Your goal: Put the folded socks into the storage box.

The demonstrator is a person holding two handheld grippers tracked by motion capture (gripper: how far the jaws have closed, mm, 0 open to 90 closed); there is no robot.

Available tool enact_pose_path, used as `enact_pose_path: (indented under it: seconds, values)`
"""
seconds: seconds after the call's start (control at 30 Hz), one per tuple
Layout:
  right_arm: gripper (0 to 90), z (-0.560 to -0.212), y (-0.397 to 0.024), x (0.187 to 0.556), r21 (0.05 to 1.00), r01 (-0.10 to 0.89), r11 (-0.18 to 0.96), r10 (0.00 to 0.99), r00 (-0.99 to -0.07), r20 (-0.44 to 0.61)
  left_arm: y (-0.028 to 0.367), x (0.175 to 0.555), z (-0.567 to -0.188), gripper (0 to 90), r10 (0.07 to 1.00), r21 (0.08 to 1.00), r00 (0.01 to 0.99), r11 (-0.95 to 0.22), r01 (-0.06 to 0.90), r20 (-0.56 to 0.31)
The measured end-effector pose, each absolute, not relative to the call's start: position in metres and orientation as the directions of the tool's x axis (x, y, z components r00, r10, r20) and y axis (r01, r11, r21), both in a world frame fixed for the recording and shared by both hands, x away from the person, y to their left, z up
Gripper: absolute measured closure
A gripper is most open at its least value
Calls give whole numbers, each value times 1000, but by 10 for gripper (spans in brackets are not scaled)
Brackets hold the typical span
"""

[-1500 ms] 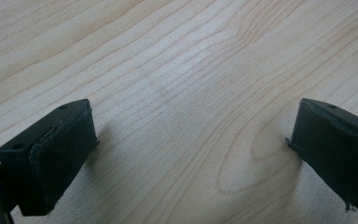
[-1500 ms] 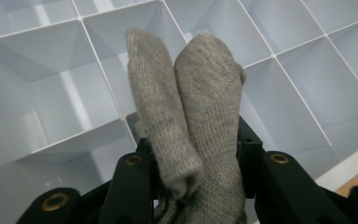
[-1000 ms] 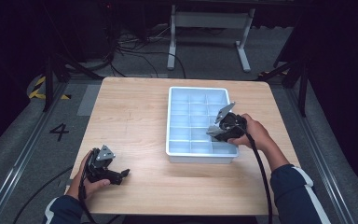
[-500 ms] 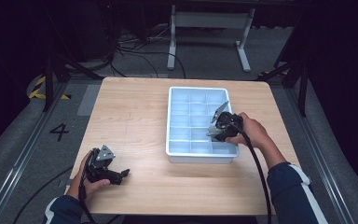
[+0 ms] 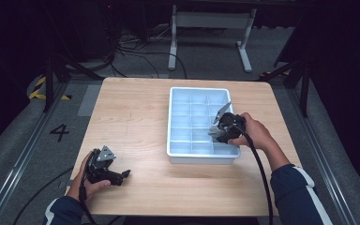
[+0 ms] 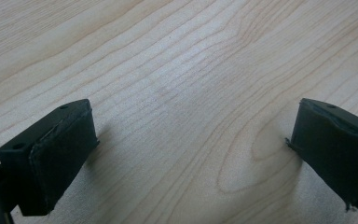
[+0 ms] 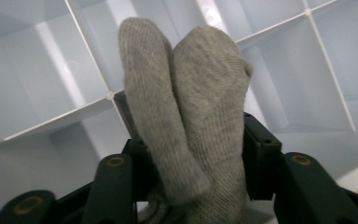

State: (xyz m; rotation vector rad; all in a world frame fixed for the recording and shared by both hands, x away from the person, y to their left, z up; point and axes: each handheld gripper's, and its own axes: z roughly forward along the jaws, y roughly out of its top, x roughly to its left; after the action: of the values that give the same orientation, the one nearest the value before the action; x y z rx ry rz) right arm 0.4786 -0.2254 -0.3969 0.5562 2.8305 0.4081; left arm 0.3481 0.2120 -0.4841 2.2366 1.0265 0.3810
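My right gripper (image 5: 214,131) hovers over the right side of a white divided tray (image 5: 178,153), low above its compartments. In the right gripper view a folded grey sock (image 7: 191,88) stands between the jaws of that gripper (image 7: 191,147). The jaws have just been opening, but the sock still fills the gap and touches both pads. Below it lie the tray's white dividers (image 7: 46,125). My left gripper (image 5: 122,176) rests near the table's front left corner. In the left gripper view its jaws (image 6: 191,154) stand wide open over bare wood.
The light wooden table (image 5: 136,117) is bare wood left of the tray. Dark floor, cables and a metal stand (image 5: 211,21) lie beyond the far edge. A cable (image 5: 258,173) trails from the right gripper along the forearm.
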Motion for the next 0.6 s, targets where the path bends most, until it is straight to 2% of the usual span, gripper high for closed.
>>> enact_pose_path:
  seconds: [0.03, 0.27, 0.33, 0.5, 0.53, 0.6]
  values:
    - [497, -394, -229, 478, 333, 343, 878, 413, -895, -167, 212, 348, -484, 4, 756, 658, 654, -492, 570, -1]
    - [424, -387, -242, 475, 390, 366, 845, 451, -879, -153, 212, 348, -484, 4, 758, 659, 652, -491, 570, 0]
    - [427, -382, -249, 474, 434, 368, 822, 465, -874, -140, 212, 348, -484, 4, 756, 658, 655, -494, 568, 2]
    - [566, -377, -254, 470, 475, 345, 810, 451, -883, -128, 212, 348, -484, 4, 757, 658, 654, -492, 571, -1]
    - [566, -377, -254, 470, 475, 345, 810, 451, -883, -128, 212, 348, -484, 4, 757, 658, 654, -492, 571, -1]
    - [647, -379, -253, 469, 469, 335, 817, 435, -892, -120, 212, 348, -484, 4, 757, 657, 654, -492, 571, -2]
